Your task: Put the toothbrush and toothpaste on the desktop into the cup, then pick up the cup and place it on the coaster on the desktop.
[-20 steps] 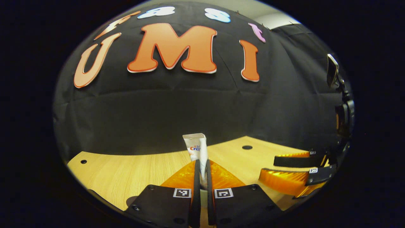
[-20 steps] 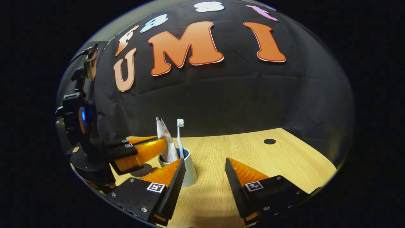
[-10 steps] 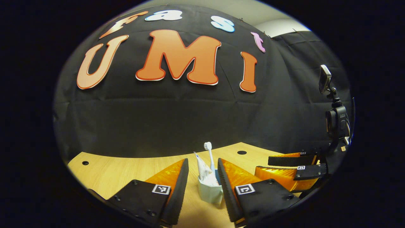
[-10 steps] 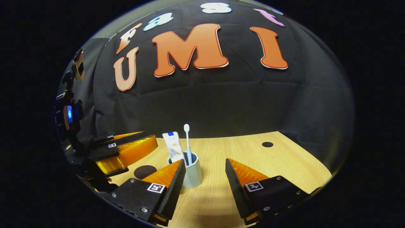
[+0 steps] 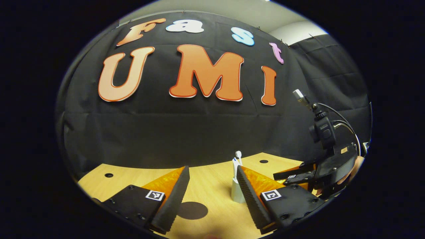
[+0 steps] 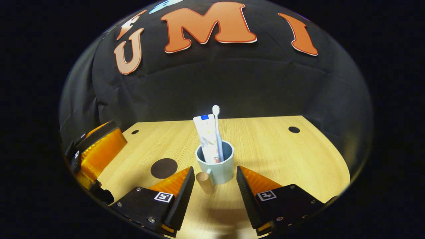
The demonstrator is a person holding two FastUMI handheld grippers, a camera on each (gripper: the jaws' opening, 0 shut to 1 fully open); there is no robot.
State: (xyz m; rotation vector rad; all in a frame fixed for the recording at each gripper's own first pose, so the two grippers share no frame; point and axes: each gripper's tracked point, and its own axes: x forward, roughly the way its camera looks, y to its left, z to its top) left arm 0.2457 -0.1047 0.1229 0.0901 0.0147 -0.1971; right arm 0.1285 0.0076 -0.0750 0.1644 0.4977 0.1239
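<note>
Since the left gripper (image 5: pixel 212 196) let go and backed off, jaws spread, toothpaste tube (image 6: pixel 206 139) and toothbrush (image 6: pixel 217 132) stand in the mug (image 6: pixel 215 166) at frame centre; right gripper (image 6: pixel 212 196), spread, faces it; coaster (image 6: pixel 164 168) waits lower left.

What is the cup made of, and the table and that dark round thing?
The cup looks like smooth matte plastic or glazed ceramic, pale blue-grey with an even sheen; its stubby handle looks wooden or cork-like. The table shows light wood grain, perhaps laminate. The dark round coaster looks flat and dull, maybe felt or rubber; hard to tell.
</note>
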